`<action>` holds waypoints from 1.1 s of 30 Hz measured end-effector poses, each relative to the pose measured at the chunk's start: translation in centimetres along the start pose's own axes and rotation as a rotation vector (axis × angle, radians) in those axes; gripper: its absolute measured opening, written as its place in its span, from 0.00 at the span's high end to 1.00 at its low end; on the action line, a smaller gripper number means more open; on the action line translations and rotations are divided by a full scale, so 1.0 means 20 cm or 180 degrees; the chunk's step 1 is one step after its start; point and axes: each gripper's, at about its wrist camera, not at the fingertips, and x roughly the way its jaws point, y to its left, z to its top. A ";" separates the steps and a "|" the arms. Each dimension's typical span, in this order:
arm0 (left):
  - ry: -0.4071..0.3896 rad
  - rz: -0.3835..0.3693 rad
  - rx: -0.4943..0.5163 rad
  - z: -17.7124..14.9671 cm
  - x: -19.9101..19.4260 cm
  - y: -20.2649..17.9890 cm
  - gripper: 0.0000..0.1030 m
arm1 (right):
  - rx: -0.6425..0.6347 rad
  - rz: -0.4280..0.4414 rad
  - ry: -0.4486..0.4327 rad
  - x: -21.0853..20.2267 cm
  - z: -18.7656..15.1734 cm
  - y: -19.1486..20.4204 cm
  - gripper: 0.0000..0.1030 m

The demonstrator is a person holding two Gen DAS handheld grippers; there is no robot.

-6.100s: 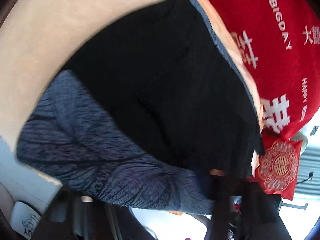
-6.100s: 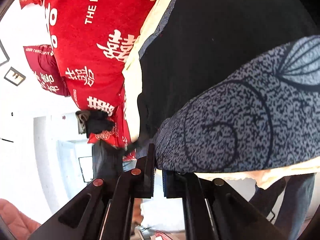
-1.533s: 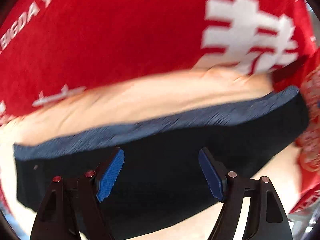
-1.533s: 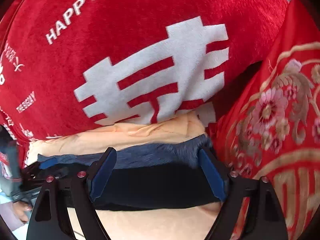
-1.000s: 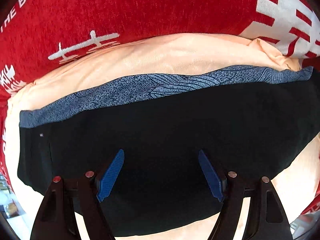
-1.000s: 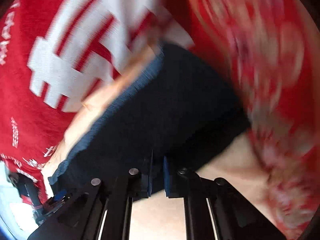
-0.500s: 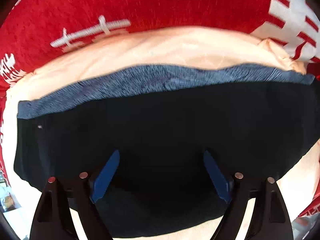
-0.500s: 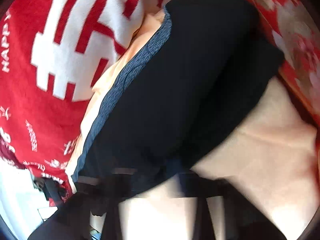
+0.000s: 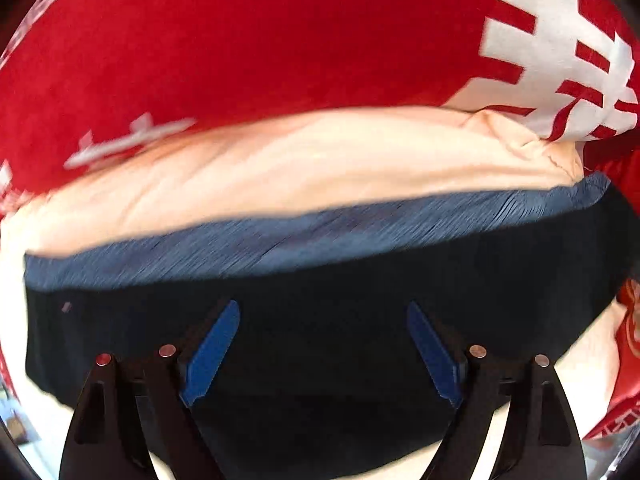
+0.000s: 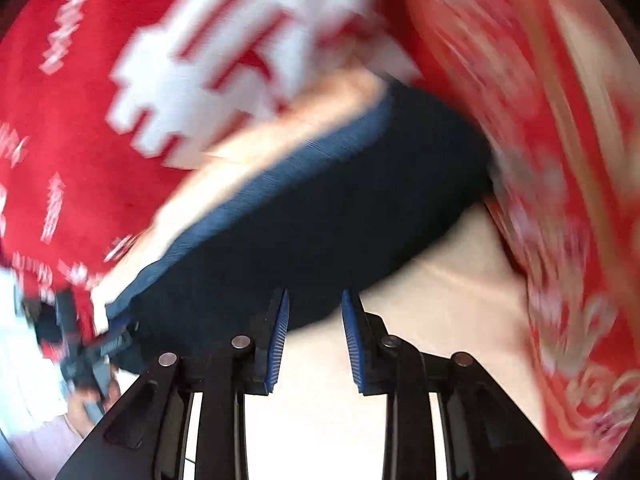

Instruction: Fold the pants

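Note:
The folded black pants (image 9: 320, 308) with a blue-grey patterned band (image 9: 312, 236) along the far edge lie flat on a peach sheet (image 9: 304, 160). My left gripper (image 9: 322, 320) is wide open and empty, just above the near half of the pants. In the right wrist view the pants (image 10: 320, 220) lie slanted. My right gripper (image 10: 314, 316) is open with a narrow gap, empty, at the pants' near edge. That view is blurred by motion.
A red blanket with white characters (image 9: 280, 40) lies bunched along the far side of the sheet. A red embroidered cloth (image 10: 560, 200) lies to the right. The left gripper (image 10: 80, 352) shows at the far left of the right wrist view.
My right gripper went from shut to open and pulled back to the pants' near edge. My left gripper stays open and has backed away slightly from the pants.

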 end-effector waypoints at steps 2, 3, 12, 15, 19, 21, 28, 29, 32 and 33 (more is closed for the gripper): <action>-0.0014 0.0050 0.0014 0.06 0.11 -0.07 0.16 | -0.0322 -0.0111 0.0021 0.11 0.12 0.09 0.71; -0.0018 0.0092 0.0006 0.10 0.15 -0.09 0.16 | -0.0399 -0.0178 0.0034 0.17 0.16 0.09 0.71; -0.0100 0.0344 -0.0466 0.34 0.31 0.17 0.13 | -0.0165 -0.1093 -0.0180 0.40 0.44 -0.18 0.75; -0.0146 0.0311 -0.0530 0.25 0.17 0.30 0.13 | -0.0189 -0.1202 -0.0153 0.38 0.44 -0.12 0.72; -0.0157 0.0496 -0.0375 0.06 -0.01 0.45 0.13 | -0.0053 -0.0616 -0.0166 0.24 0.34 -0.04 0.71; -0.0089 0.0555 -0.0417 -0.06 -0.06 0.58 0.13 | 0.0031 -0.0164 -0.0030 0.18 0.24 0.01 0.71; 0.0036 0.0781 -0.0539 -0.34 -0.15 1.07 0.13 | 0.0103 0.0964 0.0704 0.31 -0.26 0.49 0.68; 0.0020 0.0834 -0.0537 -0.37 -0.16 1.18 0.13 | 0.0143 0.1133 0.0838 0.36 -0.36 0.59 0.67; 0.0077 0.1029 -0.0589 -0.37 -0.11 1.47 0.13 | 0.0134 0.1378 0.1117 0.55 -0.57 0.88 0.67; 0.0096 0.1094 -0.0623 -0.41 -0.08 1.54 0.13 | 0.0157 0.1438 0.1186 0.60 -0.66 0.95 0.67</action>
